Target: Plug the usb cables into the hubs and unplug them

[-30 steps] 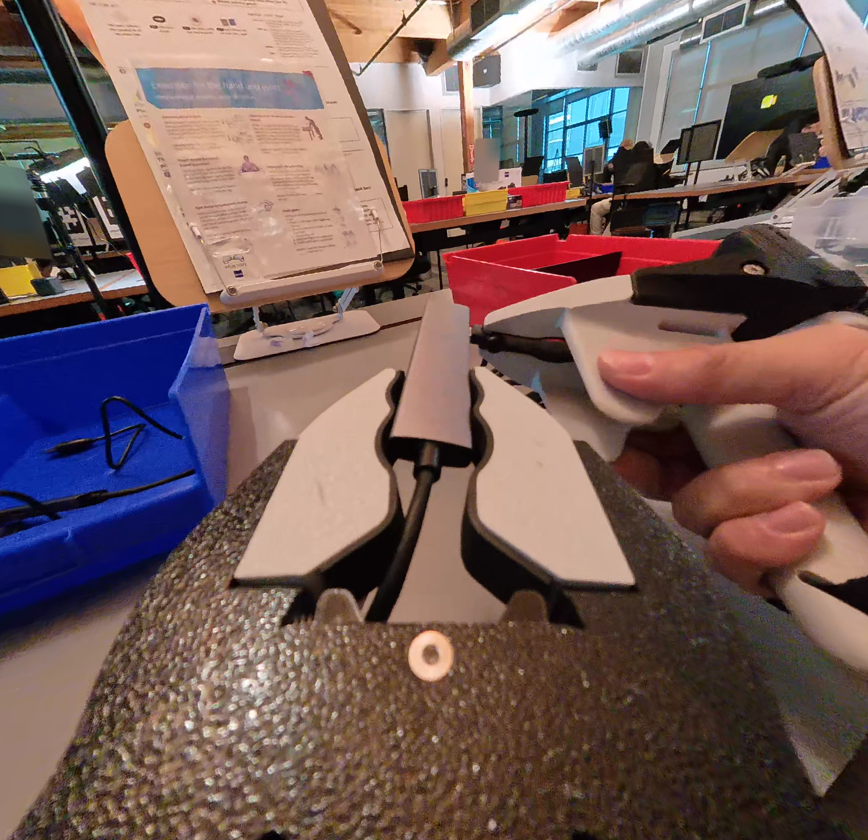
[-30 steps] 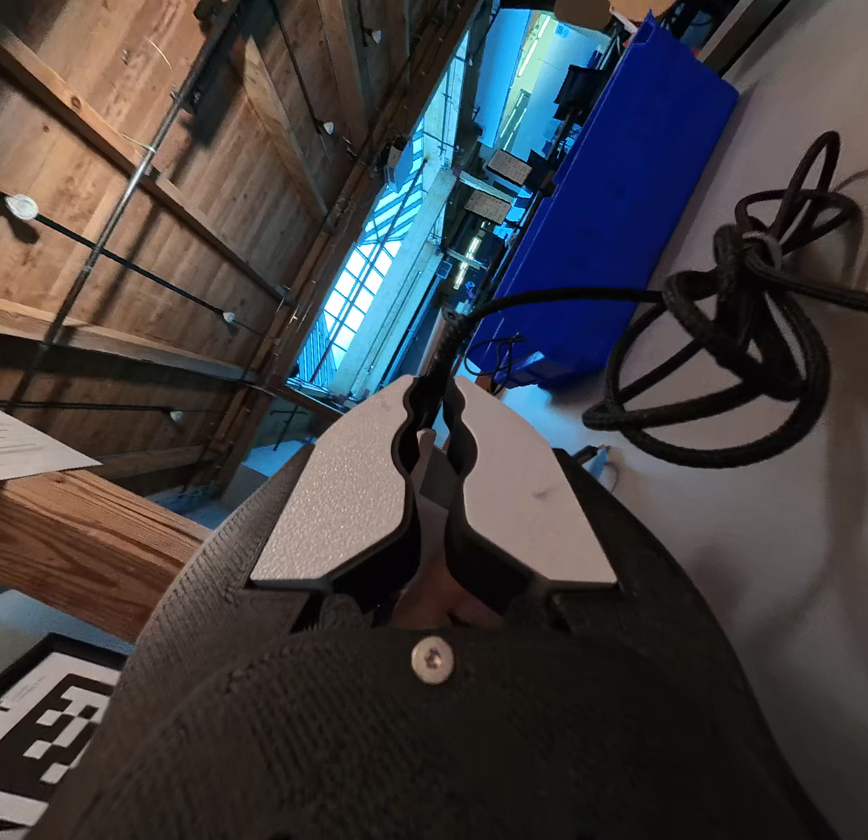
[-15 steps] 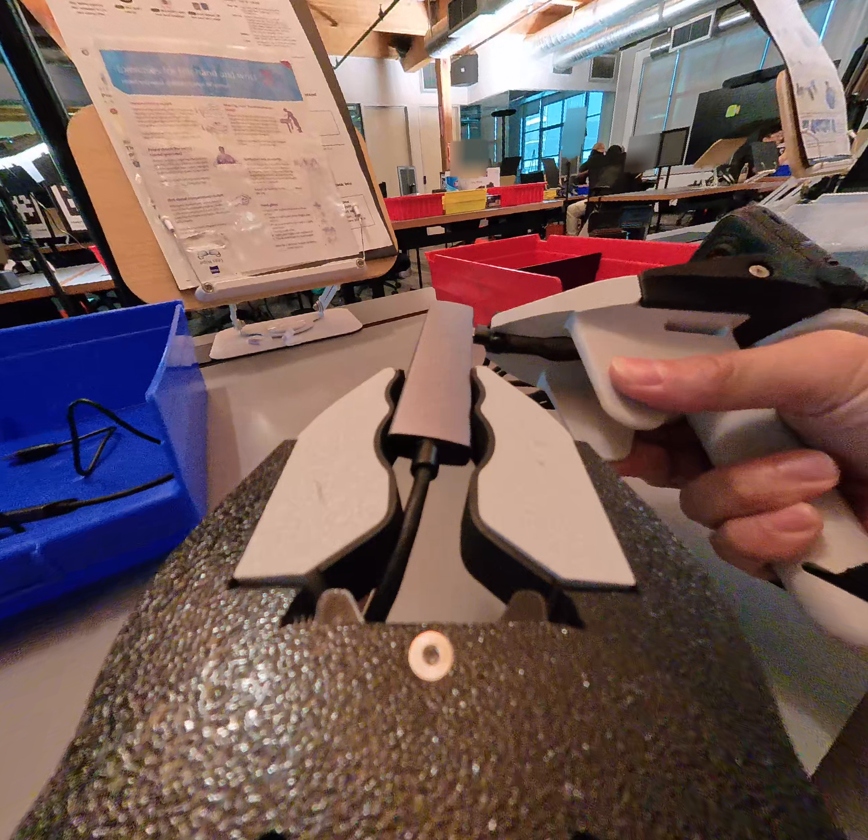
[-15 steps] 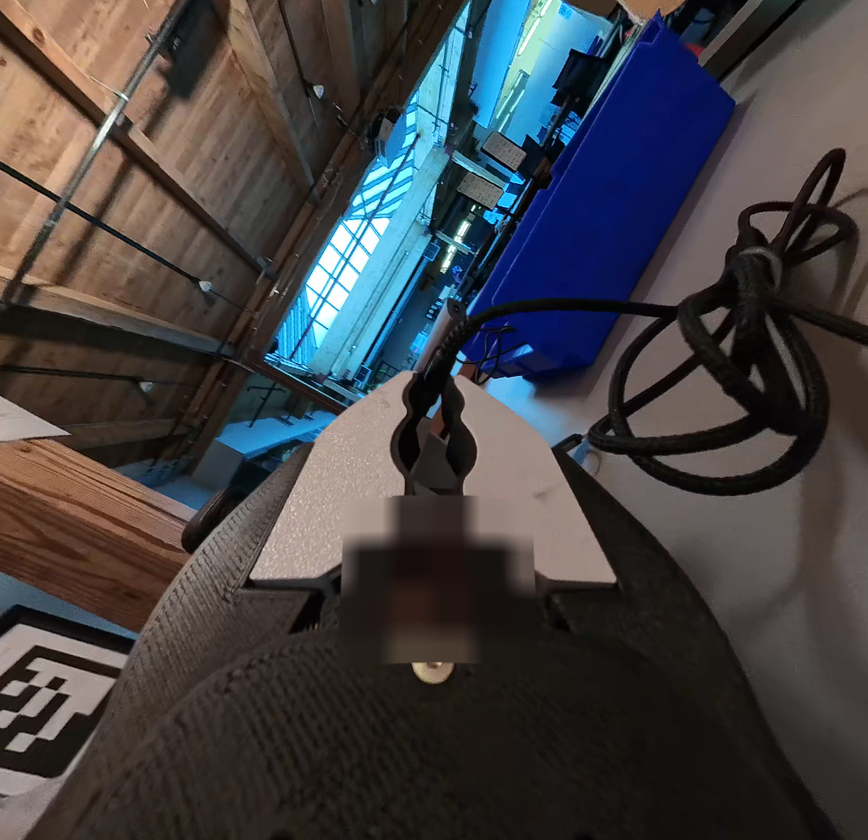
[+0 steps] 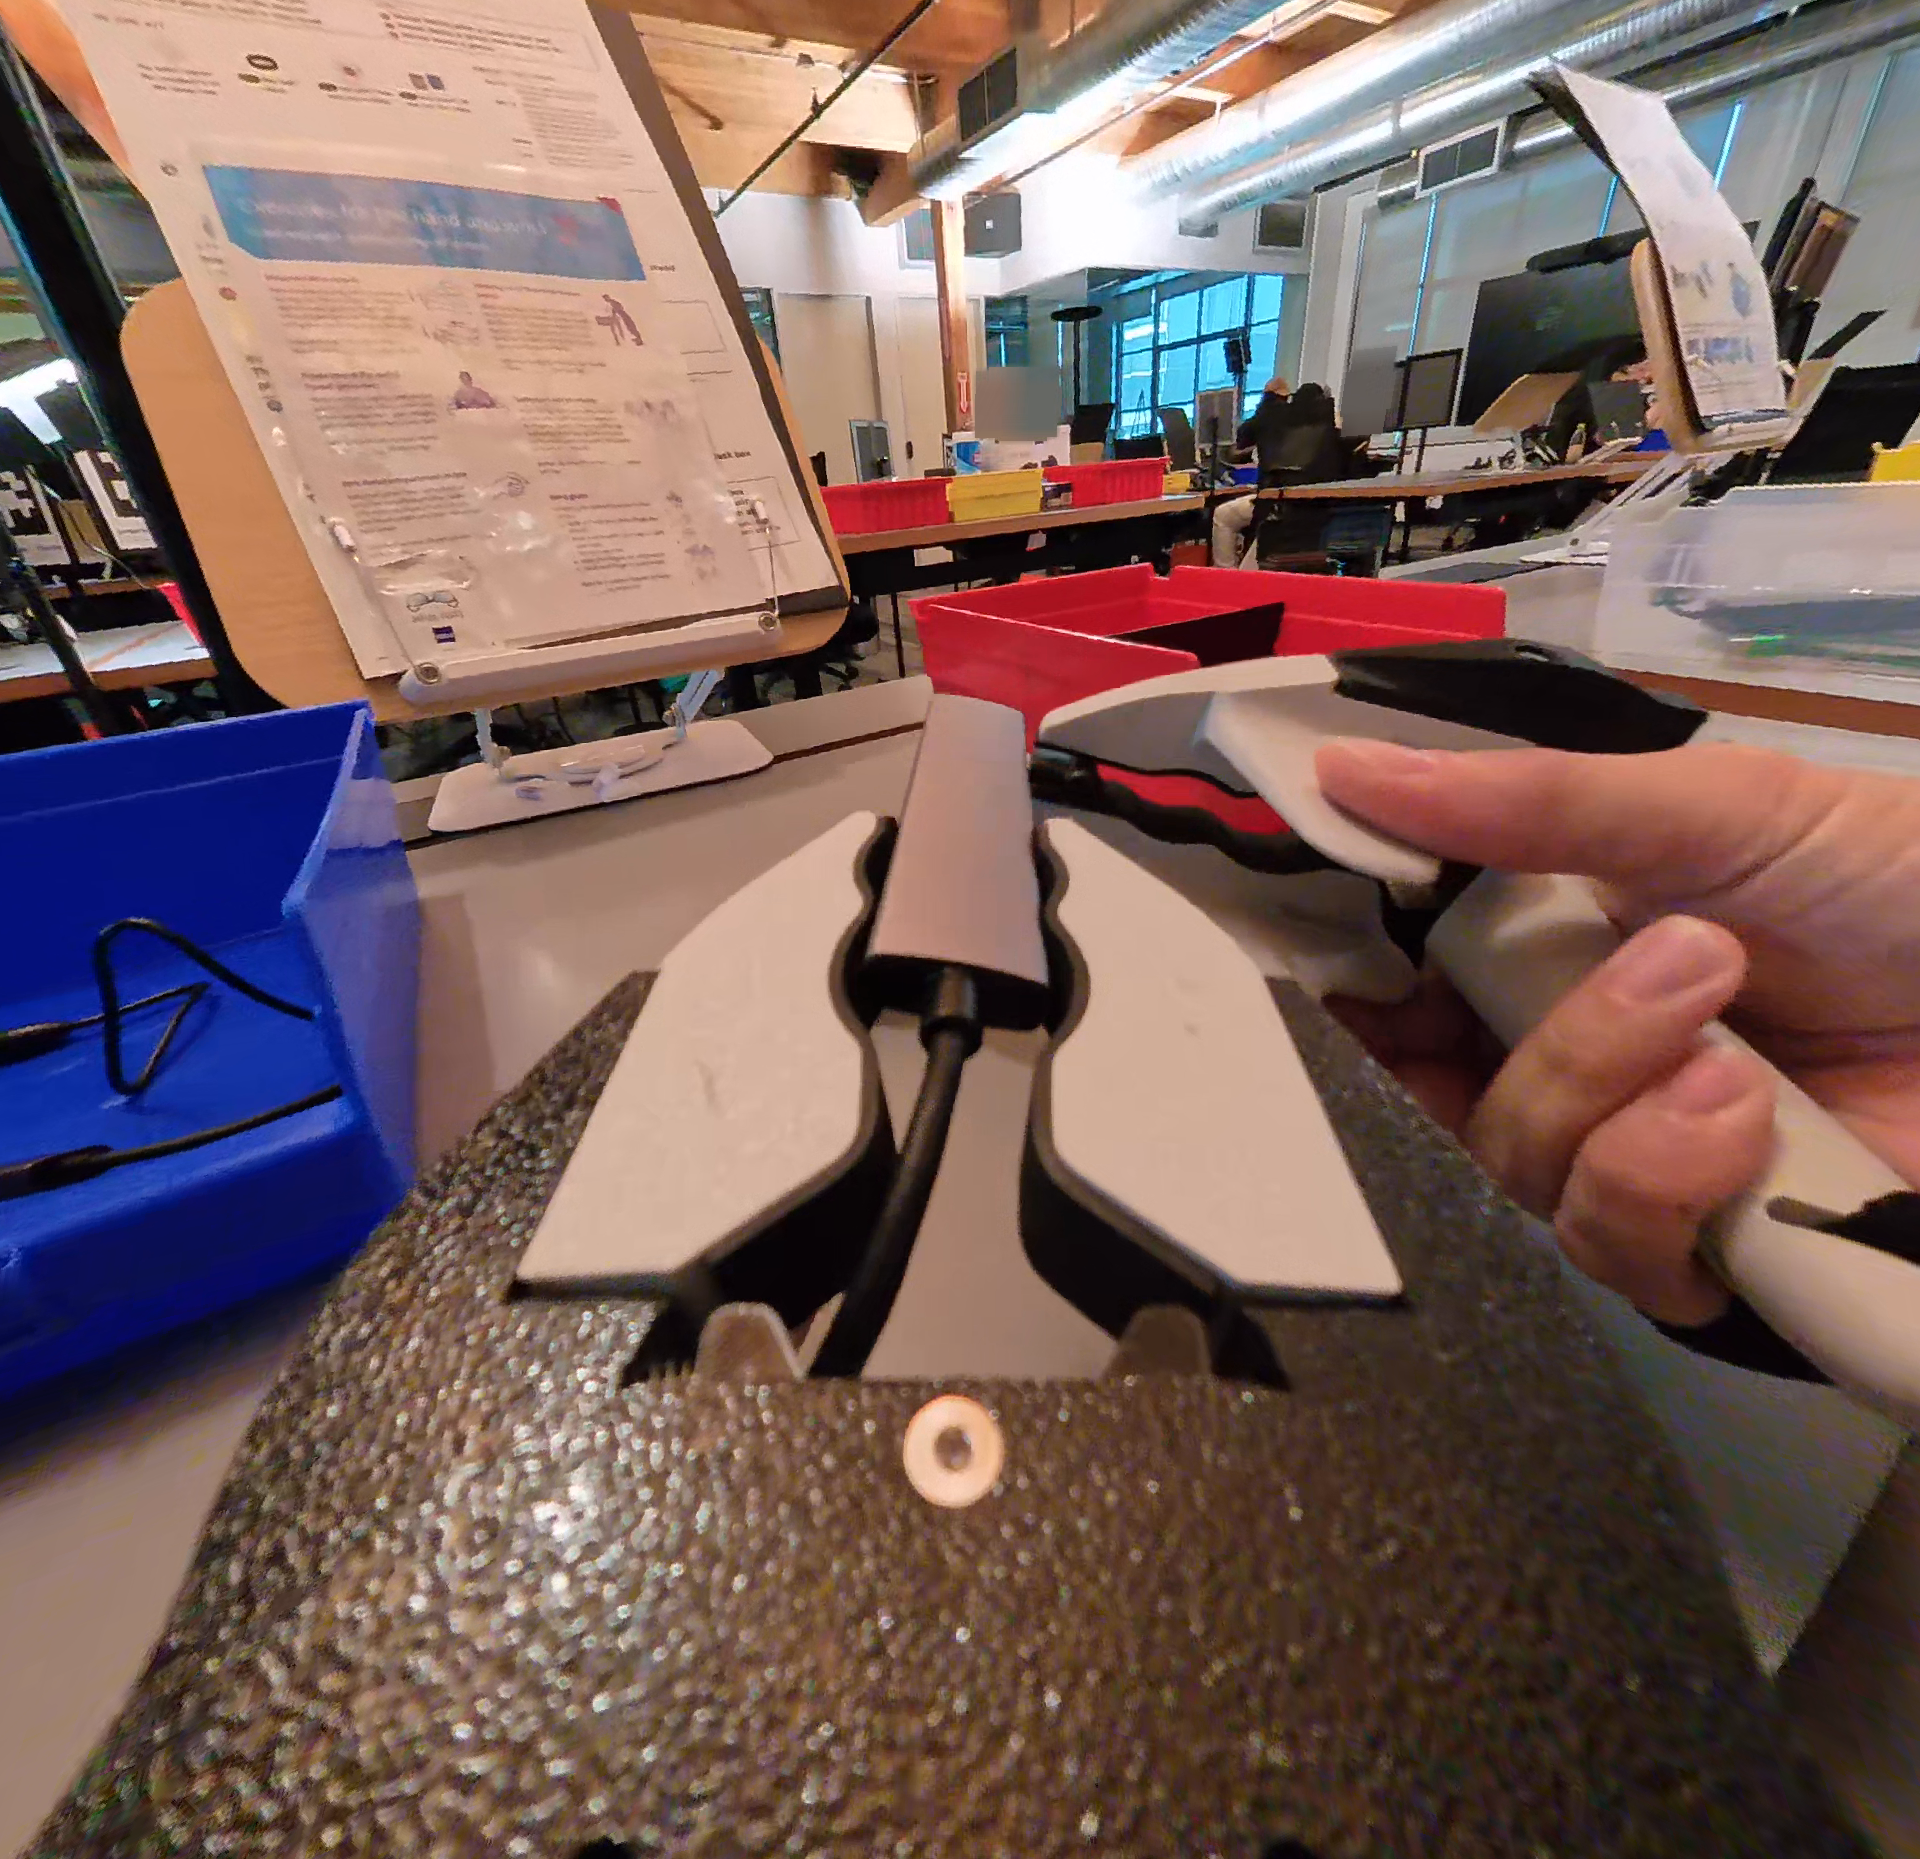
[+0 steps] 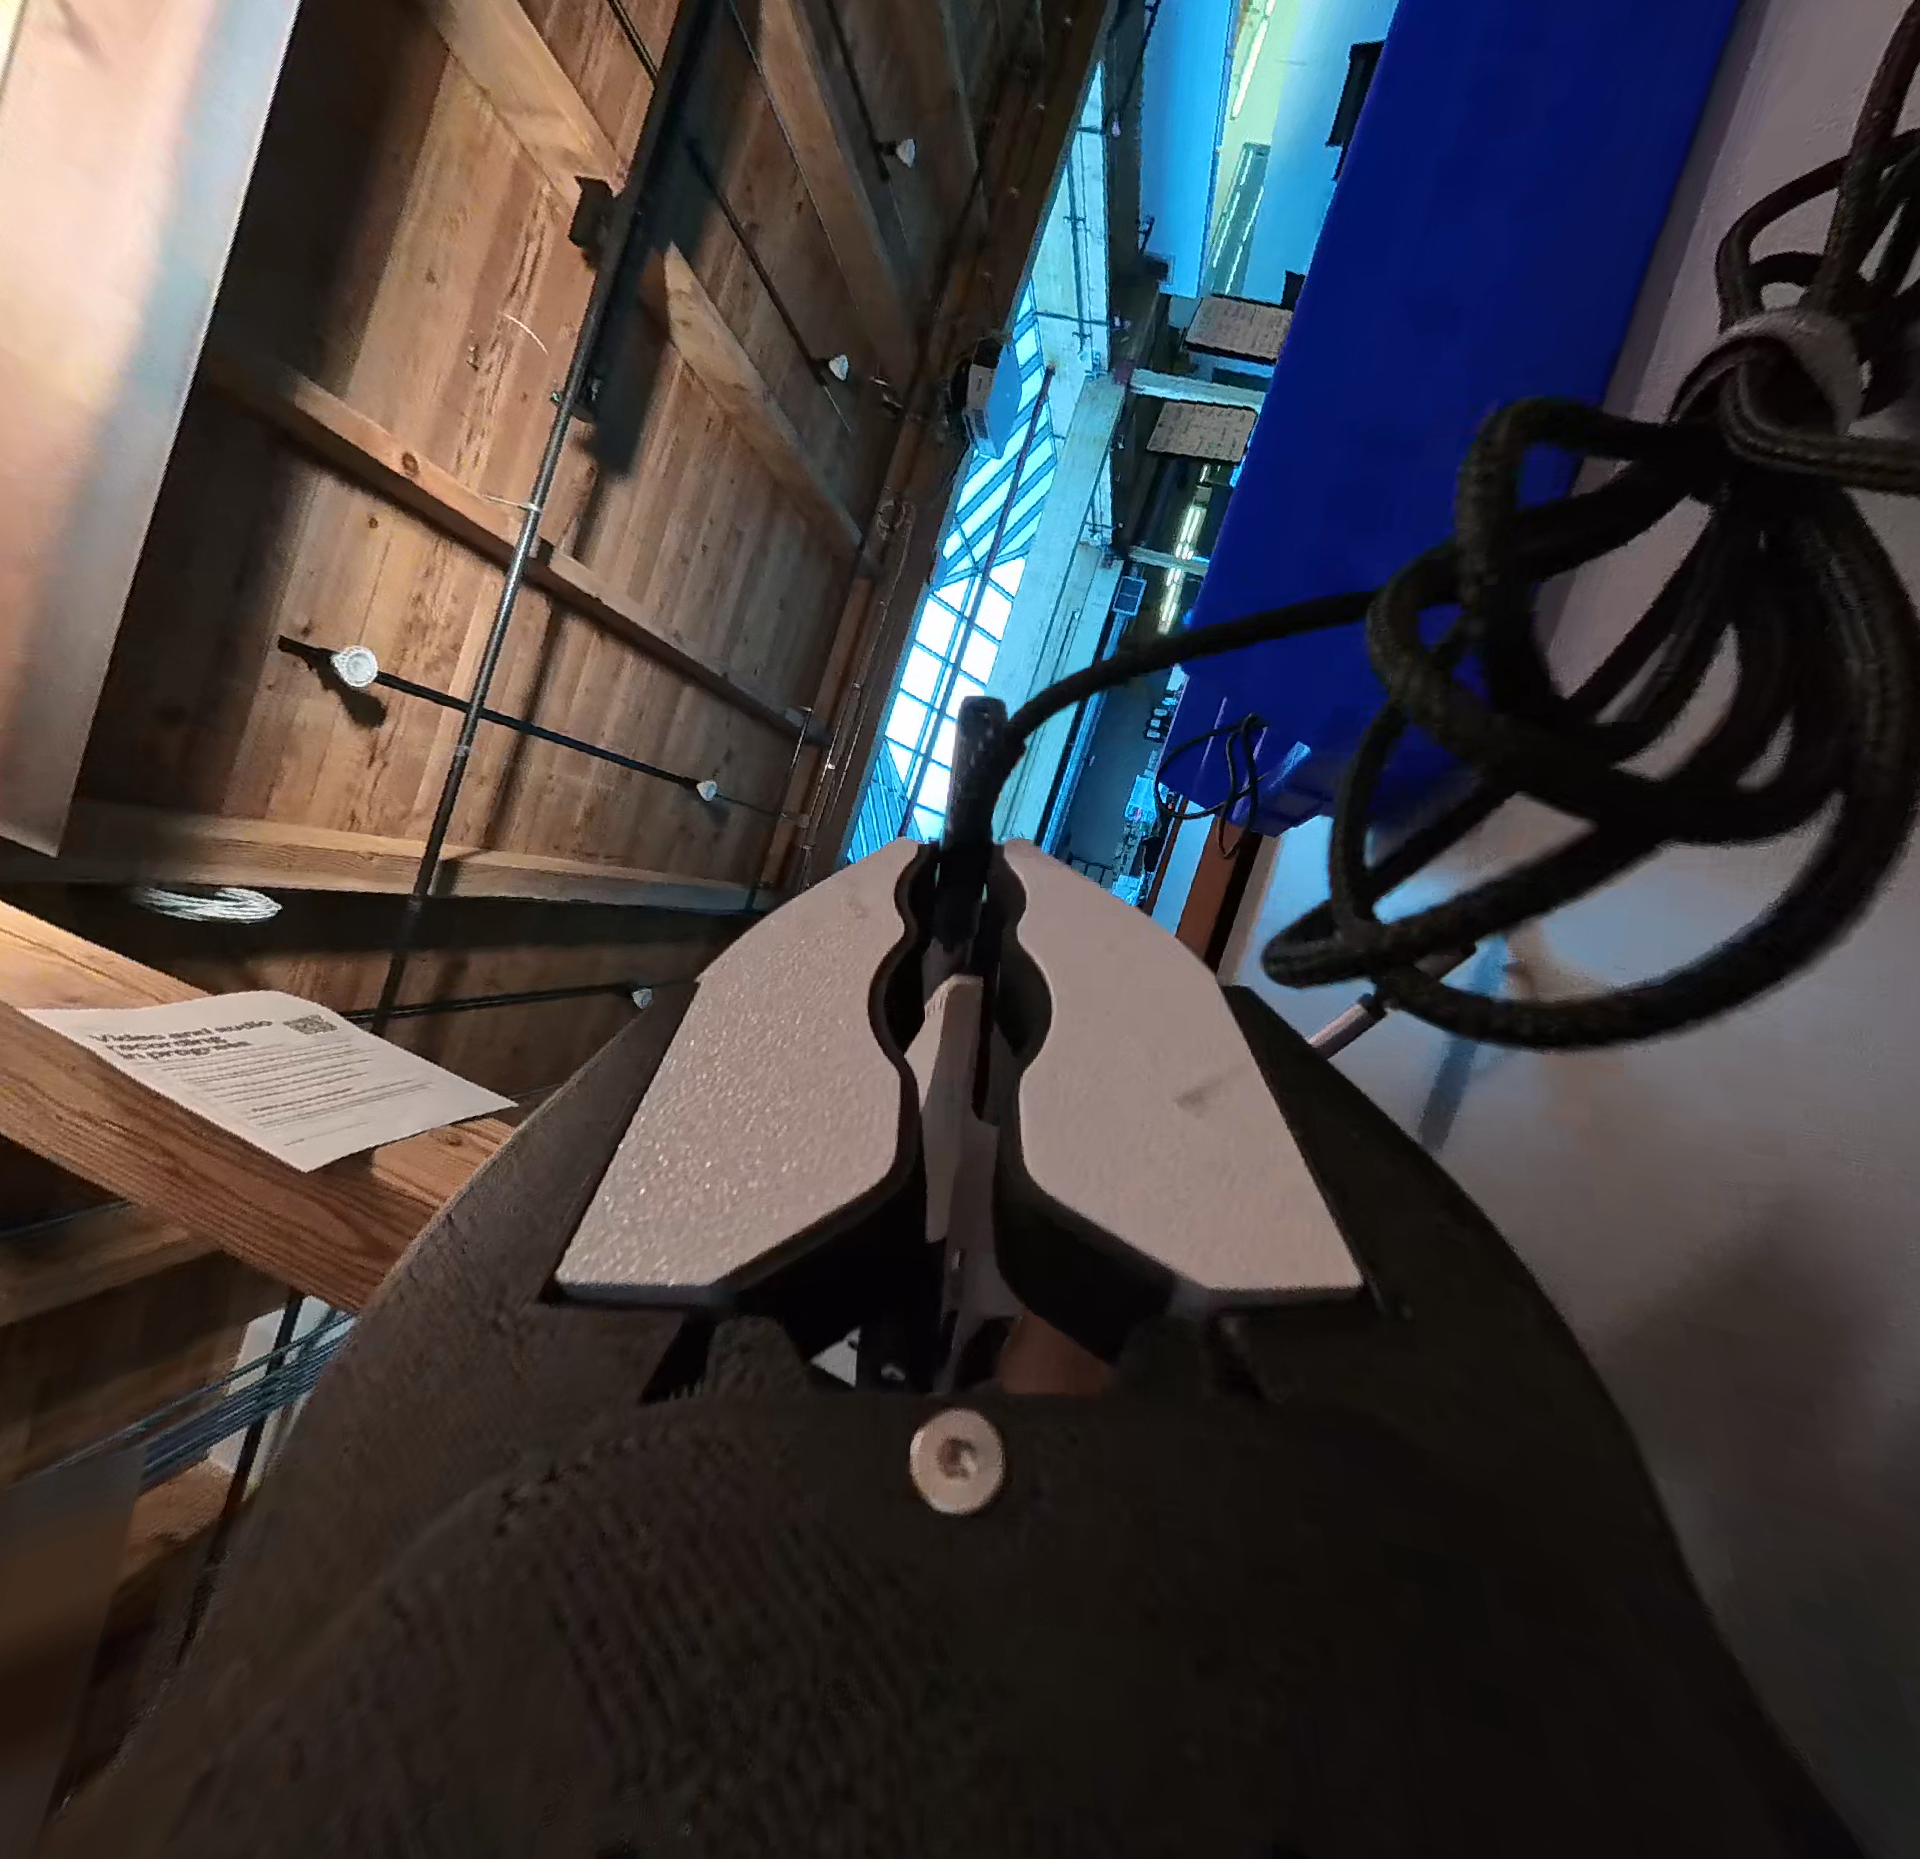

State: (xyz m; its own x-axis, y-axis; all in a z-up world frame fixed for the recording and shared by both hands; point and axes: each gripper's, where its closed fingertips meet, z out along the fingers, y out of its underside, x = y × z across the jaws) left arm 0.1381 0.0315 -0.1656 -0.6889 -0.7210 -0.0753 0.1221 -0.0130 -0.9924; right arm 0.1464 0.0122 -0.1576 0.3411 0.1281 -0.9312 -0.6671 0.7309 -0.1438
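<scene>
**Both grippers clamped, plug meeting the hub's side**

The pale grey fingers of the left gripper are closed on a slim, grey metal USB hub, which sticks forward between them with its short black lead running back toward the camera. The right gripper has its fingers pressed together on the black plug end of a black braided USB cable; the plug's strain relief pokes out past the tips. In the left wrist view that second tool, held by a person's hand, comes in from the right, and its tips sit against the hub's right side. Whether the plug is seated cannot be told. The rest of the cable is bundled in loops above the grey tabletop, near a blue plastic bin. A red plastic bin stands behind the hub.
</scene>
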